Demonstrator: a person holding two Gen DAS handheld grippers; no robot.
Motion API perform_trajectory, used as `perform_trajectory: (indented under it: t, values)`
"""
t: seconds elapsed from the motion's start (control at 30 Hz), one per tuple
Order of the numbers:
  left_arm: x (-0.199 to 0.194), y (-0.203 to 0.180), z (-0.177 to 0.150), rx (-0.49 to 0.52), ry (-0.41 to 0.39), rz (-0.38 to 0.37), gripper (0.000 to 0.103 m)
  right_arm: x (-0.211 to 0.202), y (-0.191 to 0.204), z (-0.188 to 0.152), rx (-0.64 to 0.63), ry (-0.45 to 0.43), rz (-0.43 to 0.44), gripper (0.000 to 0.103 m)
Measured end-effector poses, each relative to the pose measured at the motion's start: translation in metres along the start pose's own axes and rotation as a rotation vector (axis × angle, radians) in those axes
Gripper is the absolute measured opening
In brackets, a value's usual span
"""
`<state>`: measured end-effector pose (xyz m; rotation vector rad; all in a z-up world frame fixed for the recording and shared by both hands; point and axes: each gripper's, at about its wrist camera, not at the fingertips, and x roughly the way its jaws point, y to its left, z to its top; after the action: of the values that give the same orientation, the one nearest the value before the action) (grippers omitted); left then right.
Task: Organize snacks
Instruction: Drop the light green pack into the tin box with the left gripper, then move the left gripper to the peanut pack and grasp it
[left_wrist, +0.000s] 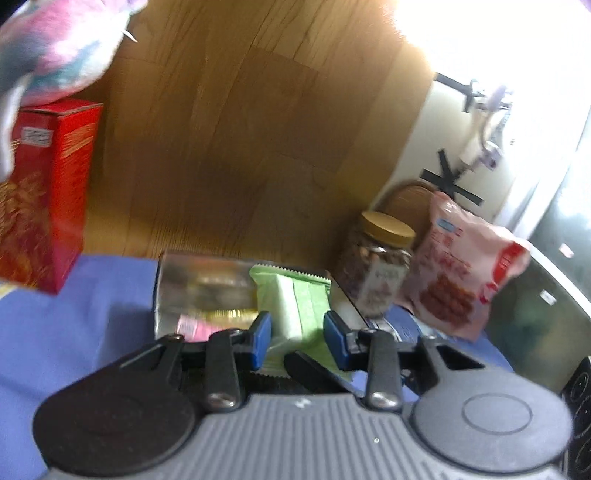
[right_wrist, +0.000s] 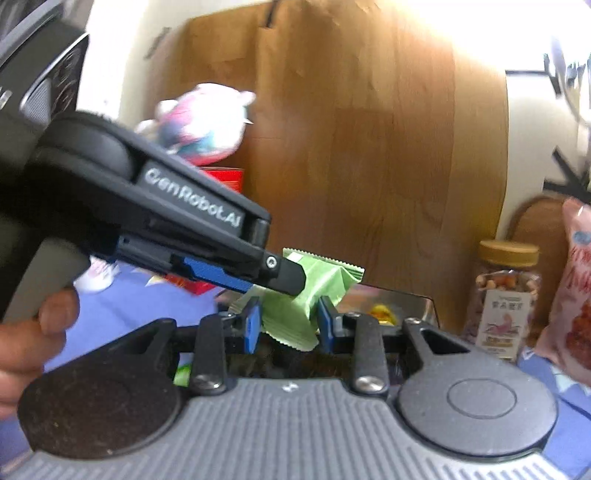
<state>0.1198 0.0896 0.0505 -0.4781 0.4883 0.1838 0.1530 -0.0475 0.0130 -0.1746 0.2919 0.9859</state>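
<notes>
A light green snack packet (left_wrist: 295, 306) sits between the blue pads of my left gripper (left_wrist: 297, 325), which is shut on it. A black fingertip (left_wrist: 310, 369) of the other gripper shows under its near end. In the right wrist view my right gripper (right_wrist: 288, 317) is shut on a green packet (right_wrist: 288, 325), with both pads against its sides. The left gripper (right_wrist: 291, 282) reaches in from the left, its tip on the green wrapper's upper part. I cannot tell whether both hold one packet or two. A hand (right_wrist: 29, 332) holds the left gripper's handle.
A clear box (left_wrist: 199, 280) of wrapped snacks lies just beyond on the blue cloth (left_wrist: 92, 314). To the right stand a gold-lidded jar (left_wrist: 380, 266) and a pink snack bag (left_wrist: 461, 273). To the left stands a red carton (left_wrist: 48, 192) with a plush toy (left_wrist: 55, 48) on top. A wooden panel rises behind.
</notes>
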Motion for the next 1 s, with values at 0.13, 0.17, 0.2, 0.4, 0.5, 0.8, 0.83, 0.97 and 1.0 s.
perform_trajectory:
  t: [0.13,0.17,0.2,0.4,0.5,0.8,0.83,0.97,1.0]
  values:
    - [0.039,0.012,0.006,-0.046,0.032,0.028,0.042,0.022,-0.021,-0.002,0.055,0.027,-0.095,0.045]
    - [0.039,0.015,0.004,-0.066,0.030,0.027,0.037,0.021,-0.028,-0.003,0.089,0.045,-0.088,0.046]
    - [0.035,0.019,0.001,-0.081,0.017,0.015,0.037,0.011,-0.036,-0.006,0.137,0.033,-0.084,0.046]
    - [-0.017,0.019,-0.035,-0.063,-0.039,-0.032,0.037,-0.070,-0.069,-0.034,0.321,0.012,-0.072,0.046]
    - [-0.034,0.010,-0.068,-0.031,-0.002,-0.042,0.037,-0.112,-0.075,-0.064,0.404,0.031,-0.126,0.046]
    - [-0.038,-0.001,-0.156,0.037,0.013,-0.004,0.039,-0.164,-0.066,-0.130,0.509,0.084,-0.145,0.046]
    - [-0.036,-0.001,-0.159,0.041,0.011,0.008,0.037,-0.159,-0.066,-0.131,0.501,0.086,-0.158,0.046]
    - [-0.043,-0.003,-0.160,0.063,-0.040,0.009,0.040,-0.157,-0.068,-0.130,0.493,0.064,-0.177,0.046]
    - [-0.040,-0.003,-0.159,0.061,-0.024,0.012,0.040,-0.157,-0.068,-0.131,0.492,0.070,-0.182,0.046]
